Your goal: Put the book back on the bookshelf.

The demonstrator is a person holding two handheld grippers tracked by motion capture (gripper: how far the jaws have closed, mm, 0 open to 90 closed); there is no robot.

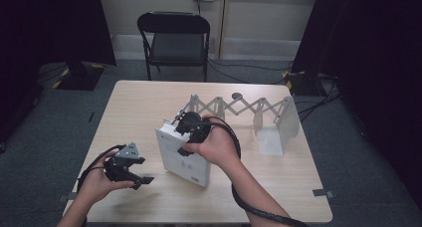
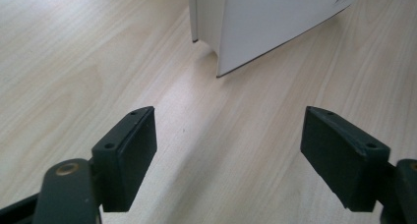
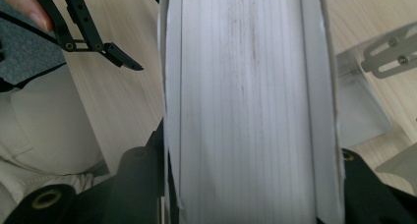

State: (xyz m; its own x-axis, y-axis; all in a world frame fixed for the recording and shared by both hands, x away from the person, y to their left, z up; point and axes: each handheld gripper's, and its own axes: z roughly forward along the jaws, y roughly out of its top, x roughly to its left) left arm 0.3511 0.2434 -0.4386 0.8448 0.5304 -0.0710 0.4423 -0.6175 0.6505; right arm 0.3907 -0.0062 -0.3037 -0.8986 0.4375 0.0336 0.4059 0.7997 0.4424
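Right gripper (image 1: 185,130) clamps the white book (image 1: 181,155) across its thickness, standing it on the table (image 1: 278,187). Keep it upright and steer toward the expanding rack (image 1: 239,107) behind, minding its near divider. Left gripper (image 1: 130,174) waits spread and empty, well left.

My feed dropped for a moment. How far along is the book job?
Done: the thick white book is gripped by the right gripper, jaws closed across its page edges.

In hand: it stands tilted on the wooden table.

Left: it is outside the grey expanding rack. The left gripper is open, empty.
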